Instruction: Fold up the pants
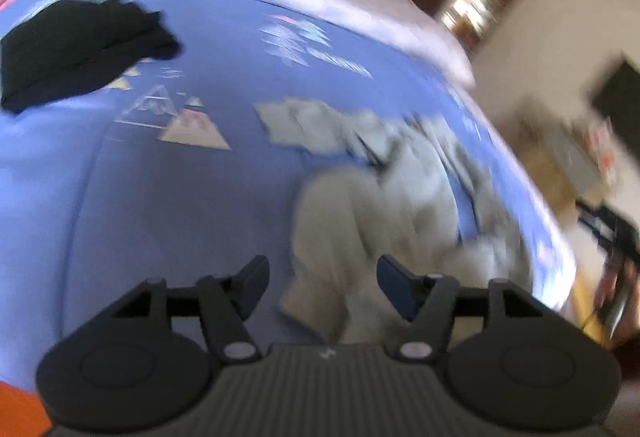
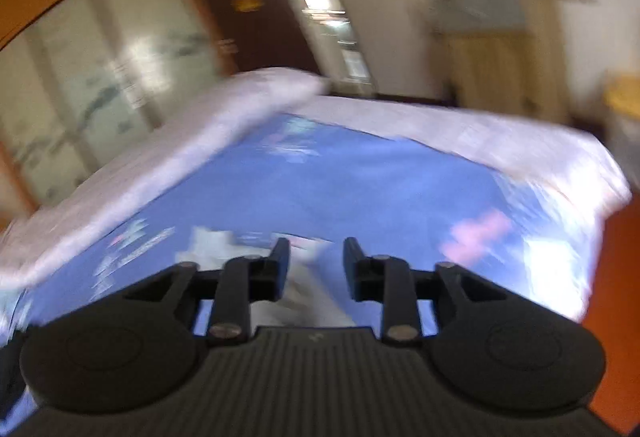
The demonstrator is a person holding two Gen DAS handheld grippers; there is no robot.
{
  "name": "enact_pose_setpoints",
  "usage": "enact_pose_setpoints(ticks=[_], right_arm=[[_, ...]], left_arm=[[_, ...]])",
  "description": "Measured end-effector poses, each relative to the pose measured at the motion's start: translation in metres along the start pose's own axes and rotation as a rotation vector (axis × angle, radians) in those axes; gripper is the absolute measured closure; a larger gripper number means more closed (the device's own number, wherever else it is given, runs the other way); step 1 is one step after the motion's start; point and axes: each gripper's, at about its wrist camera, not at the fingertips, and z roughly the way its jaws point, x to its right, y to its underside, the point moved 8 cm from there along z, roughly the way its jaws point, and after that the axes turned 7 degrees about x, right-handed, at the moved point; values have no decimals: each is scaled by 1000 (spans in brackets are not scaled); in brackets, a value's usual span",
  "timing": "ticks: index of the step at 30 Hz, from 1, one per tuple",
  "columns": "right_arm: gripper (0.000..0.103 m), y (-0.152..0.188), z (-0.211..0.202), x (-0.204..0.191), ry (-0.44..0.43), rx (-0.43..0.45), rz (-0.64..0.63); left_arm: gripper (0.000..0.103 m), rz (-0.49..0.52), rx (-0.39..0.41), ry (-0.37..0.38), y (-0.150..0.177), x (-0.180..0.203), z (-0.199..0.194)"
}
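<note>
Grey pants (image 1: 384,189) lie crumpled on blue bed cover (image 1: 168,205), right of centre, near bed edge. Left gripper (image 1: 323,279) above the near end, jaws wide, holding nothing. Right gripper (image 2: 316,265) over pale cloth, jaws apart, empty. Black garment (image 1: 76,53) lies well apart, far left. Both views blurred.

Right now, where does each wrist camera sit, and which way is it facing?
Left wrist: rides behind the open left tongs, looking down at the rumpled grey pants on the blue bedspread; a black garment lies far left.
Right wrist: rides behind the open right tongs, aimed across the bed toward a doorway; pale fabric shows between its fingers.
Shared: bedspread, white bed edge, doorway; no hands visible.
</note>
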Motion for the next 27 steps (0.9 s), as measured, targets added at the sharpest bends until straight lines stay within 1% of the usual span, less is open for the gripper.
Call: enact_pose_setpoints(ticks=[1,2,3,5,6,7,9,10,11,12,13,14,15,16,17,18,19,20,21,22,23,24,25,26,27], right_arm=[[45,1,16,-28,-83,-34,-36],[42,7,34,-60,-172,-84,-72],[39,19,46,-88,-241,-124,-105],[34,35,83,-159,-381,-178,-225],[27,47,101,-192,-433,-207,-313],[25,61,114,-222,-474,-237,-400],[25,97,135,-279,-559,-312,-559],[25,121,147,-311,-611,-369,-648],[25,143,154,-329,-648,-411,-723],[25,165,154,-345,-680,-443,-803],[25,189,161,-363,-708,-468,-912],[25,208,170,-369,-712,-482,-1004],[30,227,171,-368,-698,-490,-1089],[56,240,184,-365,-649,-494,-1166],[81,242,197,-359,-599,-495,-1195],[95,231,213,-354,-567,-490,-1150],[95,214,218,-348,-558,-468,-1056],[95,187,224,-340,-535,-431,-932],[95,156,229,-326,-504,-388,-807],[95,119,234,-307,-472,-339,-669],[95,81,235,-283,-452,-285,-525],[95,39,234,-251,-426,-218,-370],[95,10,229,-223,-393,-161,-255],[95,-23,220,-182,-340,-95,-134],[95,-48,206,-144,-281,-42,-39]], left_arm=[[42,-35,7,5,-8,-6,7],[42,-50,10,10,-14,-9,18],[42,-49,0,5,-18,-10,31],[42,-33,-51,-9,-15,-8,63],[42,-17,-79,-1,-12,-3,78],[41,3,-106,4,-6,4,91],[40,47,-144,-8,7,11,107],[40,68,-161,-16,14,14,114],[41,82,-173,-18,20,16,119],[47,96,-183,-14,27,18,122],[66,109,-189,-13,35,18,121],[79,128,-201,-4,41,20,120],[88,137,-215,7,46,20,117],[90,149,-204,2,48,20,115],[91,162,-194,-4,47,20,111],[92,171,-183,-12,44,19,107],[93,175,-164,-20,39,17,100],[93,175,-135,-31,31,14,91],[93,173,-101,-50,21,11,80],[93,167,-58,-75,10,4,68],[93,150,-10,-98,-4,-2,53],[93,122,36,-104,-16,-8,37],[93,84,77,-93,-27,-15,19],[93,47,113,-78,-35,-20,2],[93,27,145,-75,-40,-24,-13]])
